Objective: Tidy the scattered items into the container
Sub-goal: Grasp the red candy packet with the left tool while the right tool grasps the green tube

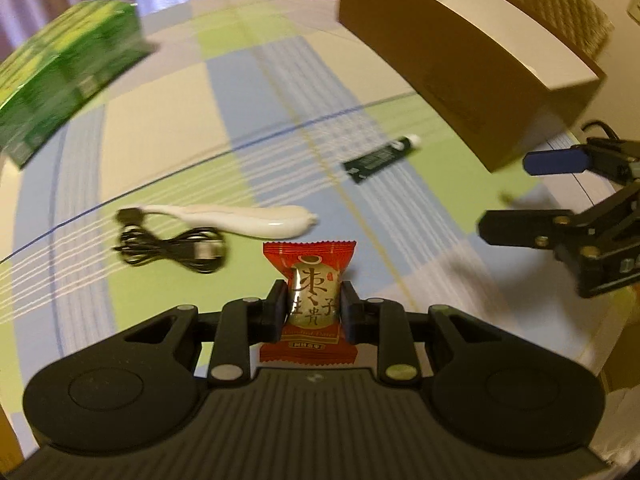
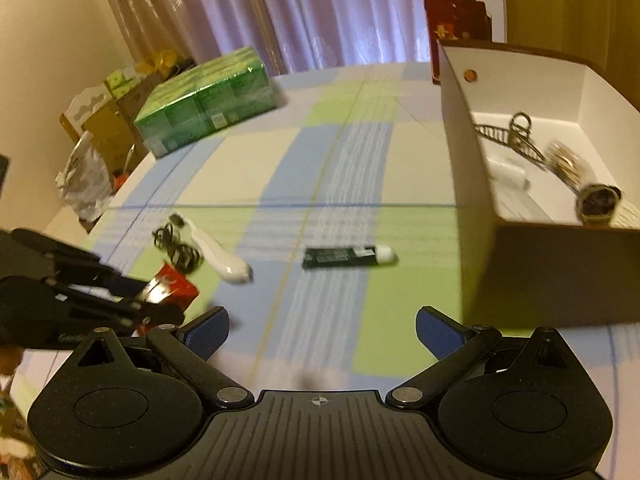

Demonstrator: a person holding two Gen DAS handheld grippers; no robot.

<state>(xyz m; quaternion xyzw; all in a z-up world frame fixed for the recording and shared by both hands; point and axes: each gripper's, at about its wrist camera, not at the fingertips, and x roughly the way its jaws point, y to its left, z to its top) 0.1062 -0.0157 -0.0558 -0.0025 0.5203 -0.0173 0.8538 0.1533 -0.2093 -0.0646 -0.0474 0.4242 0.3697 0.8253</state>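
Surface: my round surface (image 2: 280, 168) wears a smooth cloth checked in pale blue, lime green and cream, crossed by thin white and dark blue lines.
Room: mauve curtains (image 2: 280, 8) hang past the far edge; boxes and a crumpled bag (image 2: 86, 176) crowd beyond the left edge; a red carton (image 2: 456, 24) stands behind the far right.
Container: my cardboard box (image 2: 532, 272), brown outside and white inside, sits at the right edge with its top open; blurred metal pieces and a small white thing lie on its floor.
Left tongs: my left tongs (image 1: 313, 308) are clenched on the sweet (image 1: 310, 280), a glossy red crimped wrapper with a silvery panel, lifted clear of the cloth near my edge.
Right tongs: my right tongs (image 2: 322, 330) stand released, blue pads wide apart, nothing between them, near my edge beside the box's near corner.
Tube: a flat dark green tube (image 2: 348, 257) with a white cap lies mid-surface, between sweet and box.
White gadget: a smooth white curved handle (image 1: 244, 220) lies toward the left, touching a coiled black cable (image 1: 176, 250).
Green pack: a shiny wrapped green block (image 2: 208, 100) sits at the far left edge.
Open room: bare cloth runs from the tube to the far edge and between the tube and the box wall.
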